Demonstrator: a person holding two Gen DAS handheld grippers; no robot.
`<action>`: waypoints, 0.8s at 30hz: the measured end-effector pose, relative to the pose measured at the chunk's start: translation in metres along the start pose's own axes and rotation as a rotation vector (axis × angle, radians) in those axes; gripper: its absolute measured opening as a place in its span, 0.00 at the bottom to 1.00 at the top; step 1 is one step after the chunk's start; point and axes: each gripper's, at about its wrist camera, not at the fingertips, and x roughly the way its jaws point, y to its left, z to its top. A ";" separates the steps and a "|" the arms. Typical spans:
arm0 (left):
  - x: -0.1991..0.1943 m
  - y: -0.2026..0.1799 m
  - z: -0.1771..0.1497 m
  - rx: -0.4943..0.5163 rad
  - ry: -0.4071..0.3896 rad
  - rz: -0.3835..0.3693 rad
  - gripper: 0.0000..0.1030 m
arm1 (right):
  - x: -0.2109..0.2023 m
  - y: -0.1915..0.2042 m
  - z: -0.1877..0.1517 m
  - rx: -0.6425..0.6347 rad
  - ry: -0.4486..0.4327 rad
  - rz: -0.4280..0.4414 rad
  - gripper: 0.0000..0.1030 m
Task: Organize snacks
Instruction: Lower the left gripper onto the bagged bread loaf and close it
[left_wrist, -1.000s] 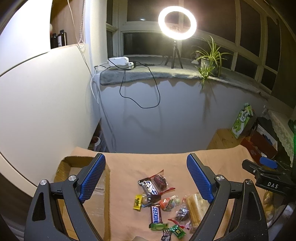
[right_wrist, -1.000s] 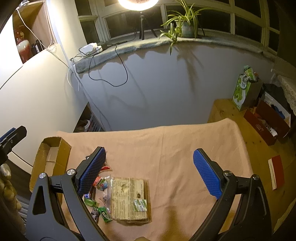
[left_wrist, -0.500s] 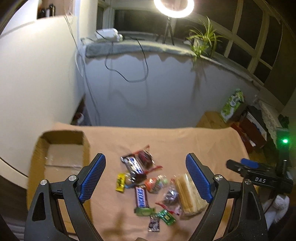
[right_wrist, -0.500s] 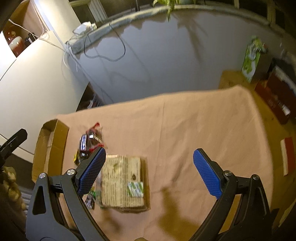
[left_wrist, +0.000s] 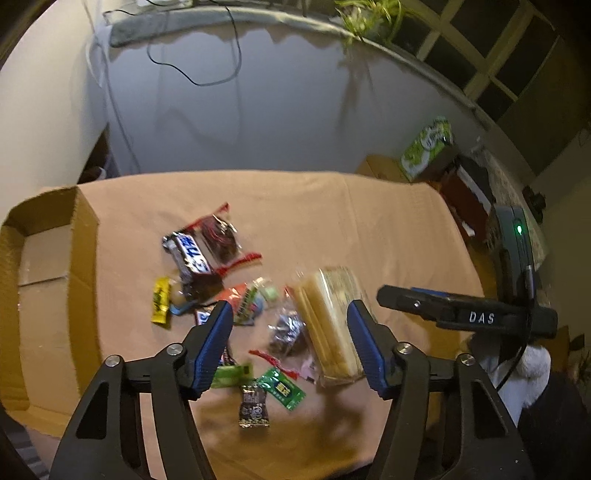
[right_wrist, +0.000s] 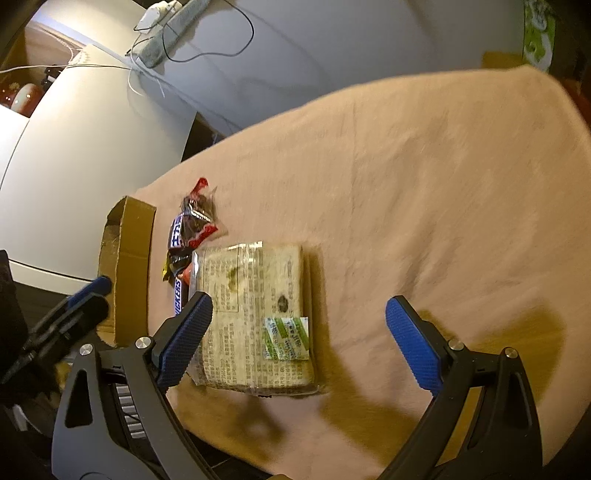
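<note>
**Operator:** Report the tool state, both sides.

**Inspector:** Left gripper (left_wrist: 290, 334): black frame, blue ribbed pads. Its jaws have just been closing but stand apart, nothing pinched. It hangs above the snack pile, apart from it. Right gripper (right_wrist: 299, 325): same build, jaws spread wide and empty, above the pale biscuit pack (right_wrist: 255, 317).

**Operator:** Locate the snacks.

**Inspector:** All lie on the peach cloth (left_wrist: 332, 221), a soft matte fabric over the table. The biscuit pack — a flat rectangular block in clear crinkled film printed with small text — bears a green-and-white label (right_wrist: 286, 338) at one corner. Left of it lies a loose cluster: a glossy dark chocolate bar (left_wrist: 190, 254) with blue lettering, a clear pouch (left_wrist: 219, 238) with red crimped ends and dark contents, a small yellow sachet (left_wrist: 161, 304), a green foil sachet (left_wrist: 282, 387) and a small dark wrapper (left_wrist: 253, 406).

**Operator:** And the container?

**Inspector:** An open corrugated cardboard box (left_wrist: 85, 236) — brown, rough cut edges — sits at the cloth's left edge, near the cluster, not touching it.
</note>
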 end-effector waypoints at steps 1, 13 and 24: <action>0.003 -0.001 -0.002 0.006 0.016 -0.010 0.55 | 0.004 -0.001 -0.001 0.003 0.008 0.008 0.95; 0.031 -0.017 -0.009 0.037 0.133 -0.111 0.42 | 0.028 -0.011 -0.001 0.059 0.082 0.120 0.93; 0.055 -0.016 -0.016 0.044 0.199 -0.124 0.36 | 0.044 -0.002 -0.002 0.060 0.133 0.182 0.73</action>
